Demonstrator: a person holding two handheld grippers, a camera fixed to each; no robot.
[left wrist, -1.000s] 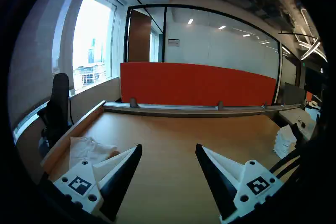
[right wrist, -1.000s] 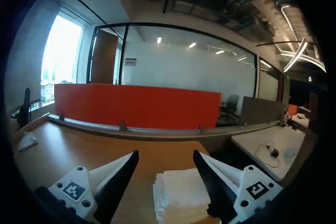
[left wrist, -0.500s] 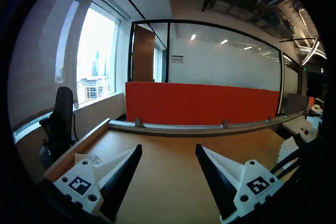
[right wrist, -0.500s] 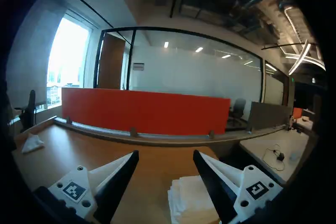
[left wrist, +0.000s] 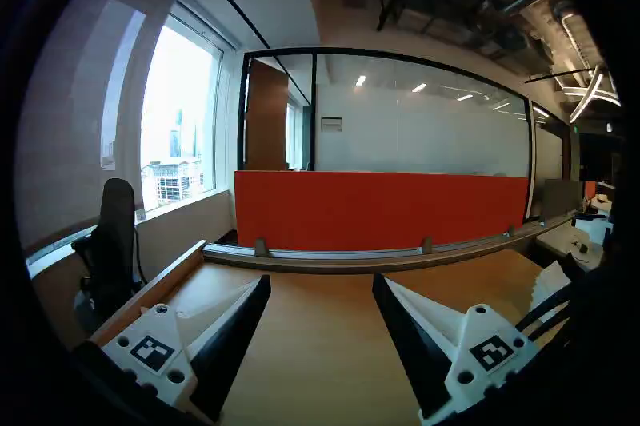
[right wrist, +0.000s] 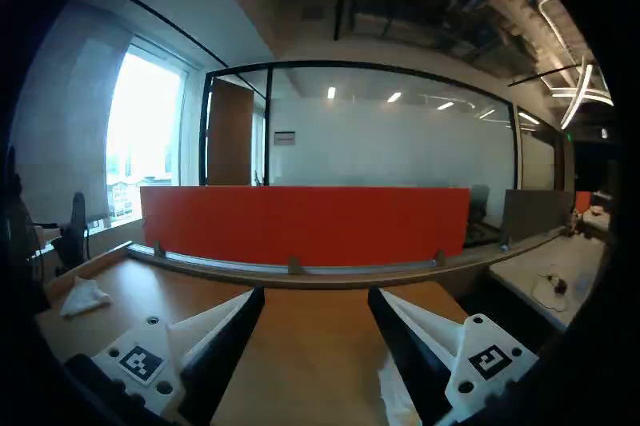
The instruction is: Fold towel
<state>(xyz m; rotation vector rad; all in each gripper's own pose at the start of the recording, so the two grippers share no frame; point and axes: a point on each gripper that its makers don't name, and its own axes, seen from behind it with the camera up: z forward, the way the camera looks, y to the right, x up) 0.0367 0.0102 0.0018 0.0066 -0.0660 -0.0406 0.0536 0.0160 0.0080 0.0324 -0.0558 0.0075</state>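
Observation:
A crumpled white towel (right wrist: pixel 84 296) lies on the wooden desk (right wrist: pixel 320 346) near its far left corner, well ahead and left of my right gripper (right wrist: pixel 316 306). That gripper stands open above the desk with nothing between its fingers. A corner of the stack of folded white towels (right wrist: pixel 392 390) peeks out low beside its right finger. My left gripper (left wrist: pixel 320 306) is also open and holds nothing above the desk (left wrist: pixel 320 362). A bit of the folded stack (left wrist: pixel 558 278) shows at the far right of the left gripper view.
An orange divider (right wrist: pixel 304 222) on a grey rail closes off the back of the desk. A black office chair (left wrist: pixel 112 242) stands by the window at the left. A white desk (right wrist: pixel 560 274) with a cable lies to the right.
Both views have tilted upward. The folded stack has slid down to the bottom of the right gripper view. The crumpled towel has dropped behind the left finger in the left gripper view. Both grippers stay open.

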